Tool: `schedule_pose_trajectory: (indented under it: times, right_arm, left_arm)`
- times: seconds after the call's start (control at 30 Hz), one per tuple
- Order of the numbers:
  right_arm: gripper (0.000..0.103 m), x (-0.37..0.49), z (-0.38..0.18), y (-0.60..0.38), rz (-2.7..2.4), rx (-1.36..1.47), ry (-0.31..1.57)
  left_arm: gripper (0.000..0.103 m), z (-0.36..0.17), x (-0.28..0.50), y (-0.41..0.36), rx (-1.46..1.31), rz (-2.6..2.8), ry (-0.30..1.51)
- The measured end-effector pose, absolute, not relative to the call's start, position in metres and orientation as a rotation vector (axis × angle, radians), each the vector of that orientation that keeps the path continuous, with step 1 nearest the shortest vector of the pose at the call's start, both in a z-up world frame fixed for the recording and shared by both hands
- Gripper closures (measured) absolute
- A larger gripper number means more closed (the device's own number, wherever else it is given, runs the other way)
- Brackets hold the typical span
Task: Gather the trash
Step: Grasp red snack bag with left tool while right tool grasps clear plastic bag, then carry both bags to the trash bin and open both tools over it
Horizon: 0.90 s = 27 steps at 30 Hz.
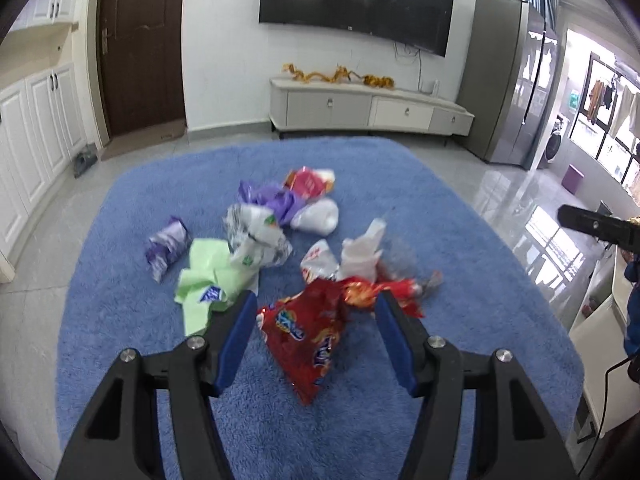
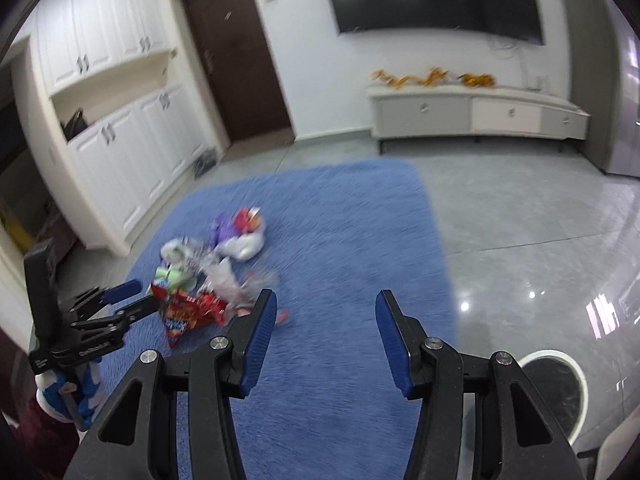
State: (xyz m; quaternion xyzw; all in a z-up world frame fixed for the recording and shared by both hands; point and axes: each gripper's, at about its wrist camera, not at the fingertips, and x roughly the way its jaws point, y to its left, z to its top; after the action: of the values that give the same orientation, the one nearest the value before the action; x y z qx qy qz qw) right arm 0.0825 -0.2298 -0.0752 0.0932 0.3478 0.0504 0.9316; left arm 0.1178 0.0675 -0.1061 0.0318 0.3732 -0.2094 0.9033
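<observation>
Trash is scattered in a loose cluster on the blue rug (image 1: 120,320), nearer its middle than any edge. The red snack bag (image 1: 308,340) lies closest, towards the near edge, between the spread fingers of the left gripper (image 1: 316,312); no contact can be confirmed, and nothing is gripped.

The right gripper (image 2: 326,308) is also spread wide and empty, held over bare rug towards the right edge, well apart from the pile.

Behind the red bag: crumpled white plastic (image 1: 360,256), a green sheet (image 1: 200,284), a purple wrapper (image 1: 168,248), a silvery printed wrapper (image 1: 256,236), a purple bag (image 1: 272,200) and a red-and-white packet (image 1: 308,182). Several touch or overlap.

Handling judgement: the red bag is thin glossy film, light, limp and probably slippery; crushing is no concern. A pinch across its crumpled, twisted top end is likely to hold better than the flat smooth panel. The rug pile is shaggy and soft, so fingers may sink or snag.

Both views are motion-blurred.
</observation>
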Motion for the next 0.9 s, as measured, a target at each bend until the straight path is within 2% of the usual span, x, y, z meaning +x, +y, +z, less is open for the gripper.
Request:
schedule_pose_trajectory:
  times: [0.17,0.23,0.33,0.57,0.73,0.8,0.9]
  right_arm:
    - [0.055,0.115,-0.105,-0.198,0.154,0.178,0.807]
    - [0.057,0.129,-0.118,-0.186,0.178,0.184,0.848]
    - [0.058,0.149,-0.13,-0.17,0.204,0.165,0.886]
    - [0.06,0.181,-0.155,-0.14,0.256,0.12,0.951]
    - [0.065,0.19,-0.17,-0.133,0.283,0.118,0.982]
    - [0.075,0.191,-0.175,-0.13,0.283,0.105,0.981]
    - [0.083,0.186,-0.176,-0.133,0.303,0.13,0.969]
  left_arm:
    - [0.051,-0.125,0.131,0.061,0.074,-0.478,0.8]
    - [0.063,-0.132,0.139,0.061,0.072,-0.492,0.821]
    - [0.071,-0.137,0.143,0.067,0.053,-0.503,0.828]
    - [0.085,-0.134,0.132,0.097,-0.044,-0.52,0.826]
    - [0.088,-0.124,0.118,0.113,-0.065,-0.499,0.805]
    - [0.088,-0.118,0.114,0.115,-0.071,-0.494,0.796]
    - [0.088,-0.11,0.107,0.117,-0.078,-0.484,0.786]
